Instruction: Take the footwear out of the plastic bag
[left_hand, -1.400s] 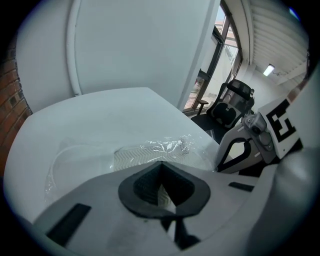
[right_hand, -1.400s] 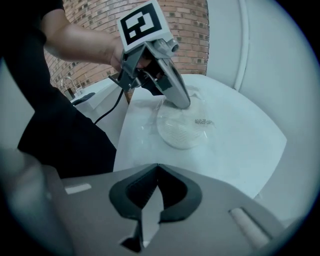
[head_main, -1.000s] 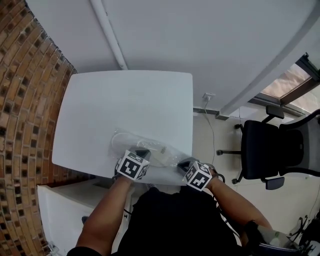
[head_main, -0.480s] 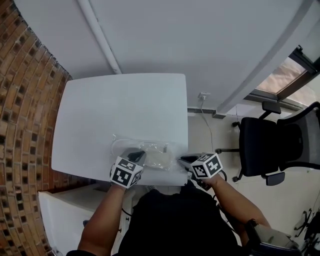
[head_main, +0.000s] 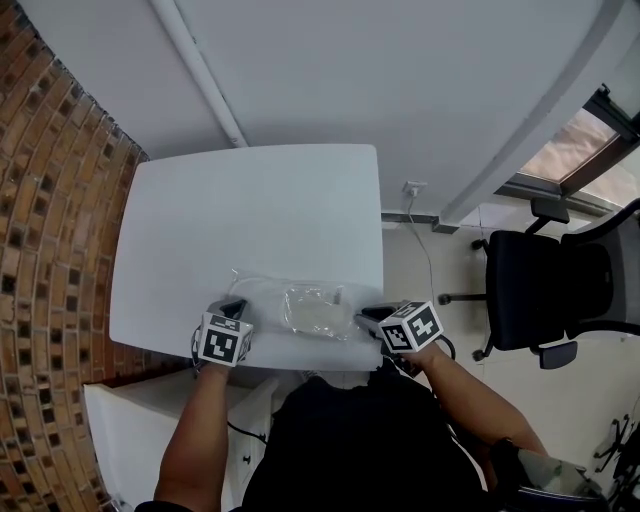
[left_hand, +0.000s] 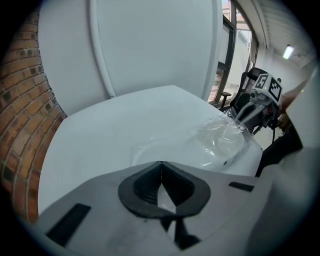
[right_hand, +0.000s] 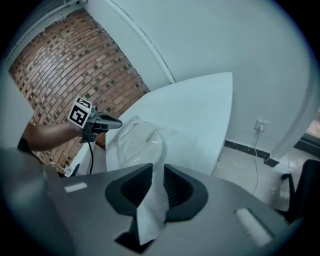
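A clear plastic bag (head_main: 262, 292) lies near the front edge of the white table (head_main: 250, 220), with pale footwear (head_main: 312, 312) inside it. My left gripper (head_main: 232, 304) is at the bag's left end, its jaws shut on a fold of the film (left_hand: 162, 192). My right gripper (head_main: 368, 316) is at the bag's right end near the table corner. Its jaws are opening, and a strip of the bag's film (right_hand: 155, 200) still hangs loosely in the gap. The right gripper view shows the footwear (right_hand: 137, 145) bulging in the bag, with the left gripper (right_hand: 111, 122) beyond it.
A brick wall (head_main: 50, 200) runs along the table's left side. A black office chair (head_main: 530, 300) stands on the floor to the right, past a wall socket and cable (head_main: 412, 190). A white cabinet (head_main: 130, 420) sits below the table's front edge.
My left gripper has moved left along the front edge, drawing the bag's left end with it. The right gripper has shifted slightly right. The bag now lies stretched between them.
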